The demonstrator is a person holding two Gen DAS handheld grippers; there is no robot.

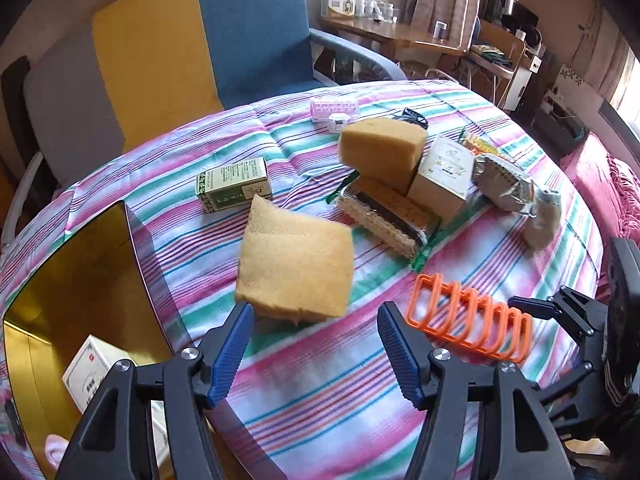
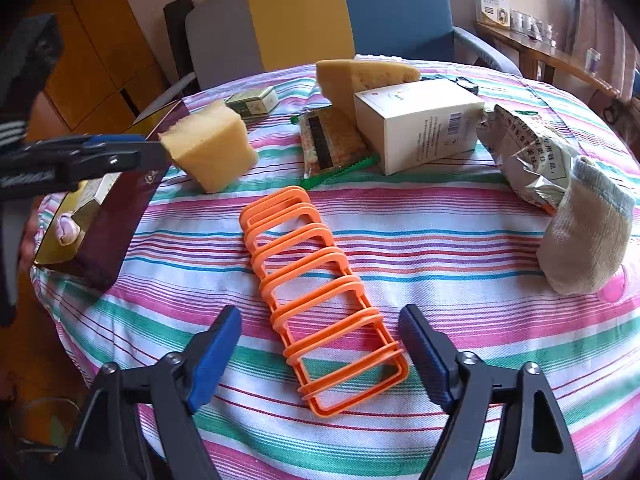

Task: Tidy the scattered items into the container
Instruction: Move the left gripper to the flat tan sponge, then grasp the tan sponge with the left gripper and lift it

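On the striped cloth (image 2: 400, 240), a gold-lined box (image 1: 80, 264) sits at the left edge, holding a white carton (image 1: 94, 376). Near it, a sponge (image 1: 294, 264) hangs tilted at the tip of the left gripper (image 1: 316, 354), whose jaws stand apart; whether a pad touches it I cannot tell. Toward the near edge, the orange rack (image 2: 320, 304) lies flat between the released jaws of the right gripper (image 2: 320, 356), untouched.
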